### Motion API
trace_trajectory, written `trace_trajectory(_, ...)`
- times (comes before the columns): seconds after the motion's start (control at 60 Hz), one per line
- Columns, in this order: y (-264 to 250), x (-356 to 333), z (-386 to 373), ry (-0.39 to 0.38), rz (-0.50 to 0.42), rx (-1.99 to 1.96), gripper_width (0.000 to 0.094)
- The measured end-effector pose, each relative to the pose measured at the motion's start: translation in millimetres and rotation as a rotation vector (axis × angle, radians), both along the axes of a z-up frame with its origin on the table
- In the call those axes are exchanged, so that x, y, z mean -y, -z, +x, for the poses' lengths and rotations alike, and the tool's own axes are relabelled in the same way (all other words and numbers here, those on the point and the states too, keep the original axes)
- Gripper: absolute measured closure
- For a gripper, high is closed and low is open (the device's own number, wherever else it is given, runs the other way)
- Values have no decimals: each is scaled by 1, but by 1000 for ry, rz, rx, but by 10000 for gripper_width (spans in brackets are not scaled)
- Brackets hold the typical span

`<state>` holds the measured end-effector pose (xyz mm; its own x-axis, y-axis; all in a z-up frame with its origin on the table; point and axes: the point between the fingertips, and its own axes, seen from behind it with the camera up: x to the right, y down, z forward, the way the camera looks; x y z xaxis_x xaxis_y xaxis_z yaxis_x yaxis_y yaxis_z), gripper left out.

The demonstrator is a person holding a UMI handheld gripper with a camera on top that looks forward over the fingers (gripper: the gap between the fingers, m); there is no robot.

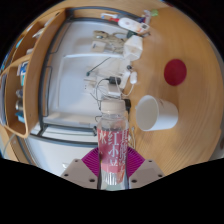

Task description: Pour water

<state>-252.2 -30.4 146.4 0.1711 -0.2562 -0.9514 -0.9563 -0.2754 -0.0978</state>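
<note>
My gripper (112,168) is shut on a clear plastic bottle (111,145) with a red-lettered label. Both magenta pads (92,160) press on its sides. The bottle stands upright between the fingers, its top reaching toward the sink. A white cup (154,112) stands on the wooden counter just beyond and to the right of the bottle, its mouth open upward.
A steel sink (80,85) with a tap (106,88) lies beyond the bottle. A round red coaster (176,71) lies on the wooden counter (190,105) past the cup. Small bottles and clutter (128,35) stand at the far end. Wooden shelves (18,85) run along the left.
</note>
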Motion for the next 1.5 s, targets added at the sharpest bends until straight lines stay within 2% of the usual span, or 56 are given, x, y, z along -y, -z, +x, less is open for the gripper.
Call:
trace_trajectory(0.167,-4,-9,-10,38,-57,-297,625)
trace_trajectory(0.317,-7,-17,-14,59,-71,-458,627)
trace_trajectory(0.467,1,-15,-13,87,-126,-565,627)
trace_trajectory(0.767,-11,-12,-9,50,-104,-512,627)
trace_trajectory(0.883,-34,-10,-1,-8,-26,-276,627)
trace_trajectory(1.017,-60,-1,23,-135,68,230,625)
trace_trajectory(1.067,-65,2,44,-157,103,454,625)
trace_trajectory(1.133,-76,4,72,-182,100,740,606)
trace_trajectory(1.233,-85,9,121,-177,98,1084,604)
trace_trajectory(1.3,-87,8,151,-144,85,1244,606)
trace_trajectory(1.417,-74,1,192,-76,77,1374,606)
trace_trajectory(1.5,-53,-8,208,-71,53,1403,606)
